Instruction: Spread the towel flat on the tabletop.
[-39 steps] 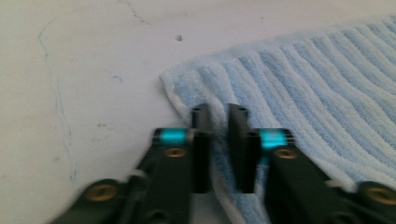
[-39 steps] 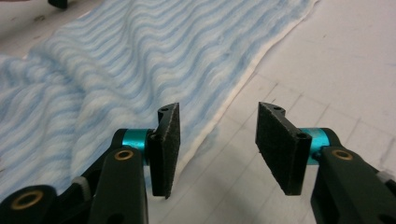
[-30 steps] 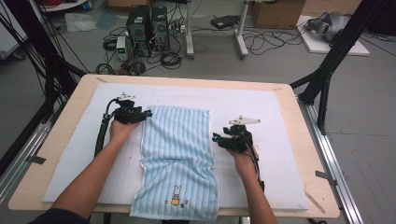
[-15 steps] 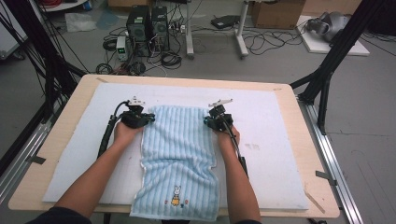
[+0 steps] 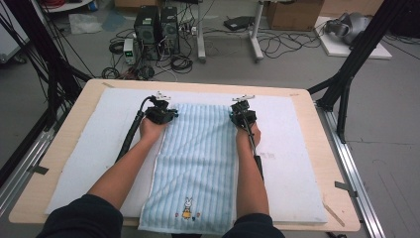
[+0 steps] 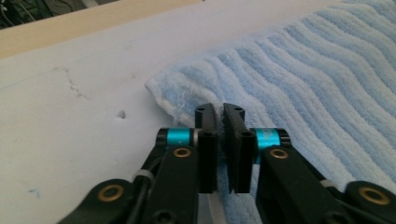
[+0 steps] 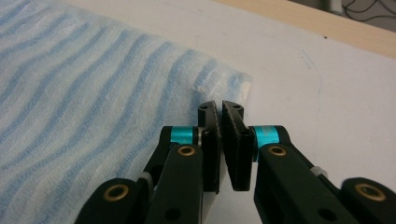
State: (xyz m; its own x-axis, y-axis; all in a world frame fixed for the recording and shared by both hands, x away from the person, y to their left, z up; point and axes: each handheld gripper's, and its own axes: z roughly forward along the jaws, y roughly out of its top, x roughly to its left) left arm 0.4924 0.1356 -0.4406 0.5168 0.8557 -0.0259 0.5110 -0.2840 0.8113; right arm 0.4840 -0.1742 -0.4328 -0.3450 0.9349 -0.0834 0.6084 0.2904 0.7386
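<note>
your left tongs [image 5: 166,115] and right tongs [image 5: 242,115] sit at the two far corners of the striped blue towel [image 5: 198,158], which lies flat and lengthwise down the middle of the white pad [image 5: 89,144] on the surface [image 5: 59,148], its near end with the little rabbit print [image 5: 187,208] hanging at your edge. in the left gripper view the left tongs [image 6: 219,112] are almost pressed together, a narrow slit between them, and they have just eased apart a touch; the towel corner [image 6: 173,95] lies under and just past the tips, with a few fibres at the lower edge, but you can't be sure cloth is truly pinched. in the right gripper view the right tongs [image 7: 219,108] look much the same, nearly closed, having just opened slightly, at the right corner [image 7: 229,84] of the towel.

before you lift, make sure each pair bites real cloth, not just fluff (a test tug would likely tell you). take both corners at the same depth, raise them together and level, and bring them toward you in step so the fold lands square.

little stands in the way: the pad is bare either side. mind the left cable [image 5: 130,136] trailing along your forearm, and your own forearms lying along the towel's edges, which may pin it as you pull.
</note>
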